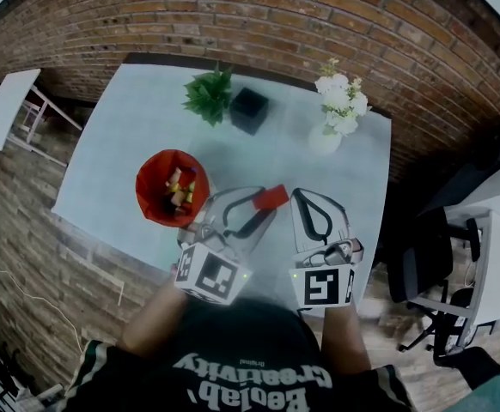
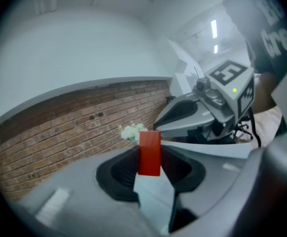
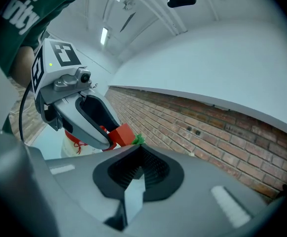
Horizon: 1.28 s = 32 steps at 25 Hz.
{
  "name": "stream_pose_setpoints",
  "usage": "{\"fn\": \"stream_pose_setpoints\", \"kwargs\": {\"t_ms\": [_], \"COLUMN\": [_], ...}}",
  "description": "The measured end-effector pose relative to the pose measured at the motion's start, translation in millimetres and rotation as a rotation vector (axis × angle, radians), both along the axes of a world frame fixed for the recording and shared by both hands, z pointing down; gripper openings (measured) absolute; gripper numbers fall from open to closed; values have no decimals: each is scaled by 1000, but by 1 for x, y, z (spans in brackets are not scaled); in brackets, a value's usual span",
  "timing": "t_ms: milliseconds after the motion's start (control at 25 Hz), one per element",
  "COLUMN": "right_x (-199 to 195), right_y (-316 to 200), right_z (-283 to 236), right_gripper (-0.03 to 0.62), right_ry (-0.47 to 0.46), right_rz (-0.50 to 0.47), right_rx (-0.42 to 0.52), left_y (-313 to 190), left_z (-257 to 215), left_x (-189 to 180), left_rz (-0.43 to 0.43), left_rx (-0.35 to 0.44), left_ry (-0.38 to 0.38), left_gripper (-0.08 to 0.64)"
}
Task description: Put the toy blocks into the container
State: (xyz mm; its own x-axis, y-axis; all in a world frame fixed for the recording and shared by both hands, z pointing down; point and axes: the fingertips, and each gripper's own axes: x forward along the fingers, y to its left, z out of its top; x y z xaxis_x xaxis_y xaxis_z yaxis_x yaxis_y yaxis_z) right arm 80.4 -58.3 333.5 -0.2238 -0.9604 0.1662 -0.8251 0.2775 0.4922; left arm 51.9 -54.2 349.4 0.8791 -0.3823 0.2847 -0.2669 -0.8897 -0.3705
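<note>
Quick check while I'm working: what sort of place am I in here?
Most likely an office or workshop room, indoors. An exposed brick wall runs behind the pale table, a black office chair stands beside a white desk at the right, and strip lights line the ceiling.

Right gripper [image 3: 137,152]: jaws together, nothing between them.
Left gripper [image 3: 110,141]: at the left, its tips hold a red block [image 3: 123,134].
Behind: brick wall [image 3: 217,132].
</note>
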Motion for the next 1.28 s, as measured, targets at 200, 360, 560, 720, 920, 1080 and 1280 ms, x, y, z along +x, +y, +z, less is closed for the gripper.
{"fn": "stream_pose_setpoints", "kwargs": {"t_ms": [200,360,560,720,920,1080,1280], "right_x": [-53,-107,-158,-176,-183,-183,-182], "right_y": [-26,-46,-62,-66,-68,-71,-72], "right_z": [4,5,5,12,16,18,19], "right_gripper": [8,8,8,8,8,8,8], "right_ry": [-13,-15,-2,8,12,10,8], "right_rz": [-118,-228,-312,-337,-340,-335,-330], "right_rx": [-3,-6,-5,-24,-34,-39,-41], "left_y": [-23,-45,-65,-71,-74,-77,-79], "left_z": [8,13,24,30,39,41,43], "left_x": [-55,-112,-173,-192,-199,-199,-200], "left_rz": [-119,-249,-372,-401,-407,-405,-404], "left_rx": [-6,-12,-36,-48,-63,-64,-64], "left_ry": [-35,-58,-76,-81,-93,-100,-106], "left_gripper": [133,133,133,135,135,135,135]}}
